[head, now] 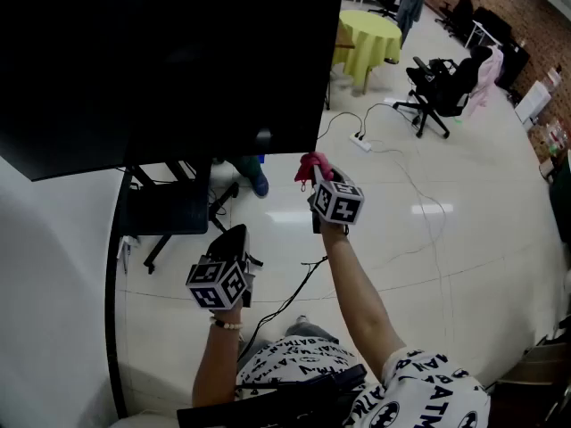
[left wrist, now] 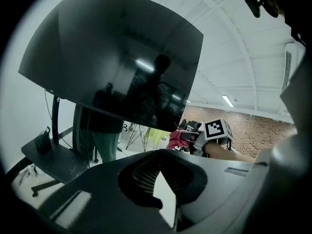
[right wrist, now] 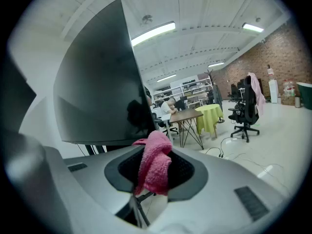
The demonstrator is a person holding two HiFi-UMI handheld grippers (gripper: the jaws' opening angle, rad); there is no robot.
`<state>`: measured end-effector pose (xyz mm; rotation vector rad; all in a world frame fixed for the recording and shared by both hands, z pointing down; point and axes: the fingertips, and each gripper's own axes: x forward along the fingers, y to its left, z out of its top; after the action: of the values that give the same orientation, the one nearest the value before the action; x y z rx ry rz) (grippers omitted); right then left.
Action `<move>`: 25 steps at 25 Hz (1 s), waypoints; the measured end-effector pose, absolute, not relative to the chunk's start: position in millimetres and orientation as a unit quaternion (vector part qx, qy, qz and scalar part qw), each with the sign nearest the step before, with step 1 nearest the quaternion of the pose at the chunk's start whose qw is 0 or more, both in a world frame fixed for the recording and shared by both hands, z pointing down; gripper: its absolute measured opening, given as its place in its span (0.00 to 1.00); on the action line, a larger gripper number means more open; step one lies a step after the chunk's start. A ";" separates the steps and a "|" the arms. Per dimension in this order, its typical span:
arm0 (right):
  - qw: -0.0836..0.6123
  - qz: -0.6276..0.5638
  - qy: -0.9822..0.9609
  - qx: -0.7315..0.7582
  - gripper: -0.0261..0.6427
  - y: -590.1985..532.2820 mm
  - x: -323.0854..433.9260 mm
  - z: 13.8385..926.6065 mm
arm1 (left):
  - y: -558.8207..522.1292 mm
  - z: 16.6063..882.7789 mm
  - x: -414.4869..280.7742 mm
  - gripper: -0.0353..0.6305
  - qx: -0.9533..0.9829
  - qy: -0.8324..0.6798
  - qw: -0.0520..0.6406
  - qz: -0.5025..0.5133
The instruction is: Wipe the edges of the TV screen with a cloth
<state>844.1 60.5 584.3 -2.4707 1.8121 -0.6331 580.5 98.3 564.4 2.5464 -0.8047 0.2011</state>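
Note:
A large black TV screen (head: 161, 61) on a wheeled stand fills the upper left of the head view; it also shows in the left gripper view as the TV screen (left wrist: 117, 62) and in the right gripper view as the TV screen (right wrist: 97, 91). My right gripper (head: 312, 175) is shut on a pink cloth (head: 311, 165), held just below the screen's lower right corner. The pink cloth (right wrist: 153, 162) hangs bunched between the jaws. My left gripper (head: 234, 239) hangs lower, under the screen, shut with nothing in it. It sees the pink cloth (left wrist: 176, 138) beside the bottom edge.
The TV stand's shelf (head: 165, 208) and legs sit below the screen. A cable (head: 285, 297) runs over the glossy floor. Behind stand a table with a yellow-green cover (head: 366, 38) and black office chairs (head: 442, 83). A white wall lies at left.

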 end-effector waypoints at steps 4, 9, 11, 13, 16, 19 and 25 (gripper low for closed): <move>0.008 -0.204 0.585 -0.785 0.22 45.1 853.9 588.3 | 99.8 571.0 578.4 0.04 0.920 -0.307 0.233 0.072; -0.002 -0.205 0.583 -0.786 0.22 27.3 858.3 599.6 | 97.7 588.5 573.9 0.04 0.911 -0.318 0.251 0.080; 0.005 -0.205 0.582 -0.787 0.22 25.2 858.7 598.2 | 89.8 589.4 582.7 0.04 0.912 -0.315 0.249 0.086; 0.009 -0.204 0.580 -0.788 0.22 23.5 857.6 597.2 | 80.1 586.1 594.7 0.04 0.914 -0.313 0.240 0.092; 0.016 -0.203 0.578 -0.791 0.22 21.5 855.7 596.2 | 69.0 583.3 613.9 0.04 0.918 -0.308 0.228 0.102; 0.025 -0.208 0.578 -0.789 0.22 16.8 850.0 597.9 | 56.9 577.6 627.6 0.04 0.923 -0.303 0.214 0.107; 0.017 -0.207 0.596 -0.775 0.22 -1.4 823.2 597.1 | 46.2 561.7 619.8 0.04 0.925 -0.297 0.221 0.088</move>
<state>823.2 -1.4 597.1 -2.4097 1.8531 -0.6425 619.8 46.2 561.7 2.5573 -0.8208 0.2420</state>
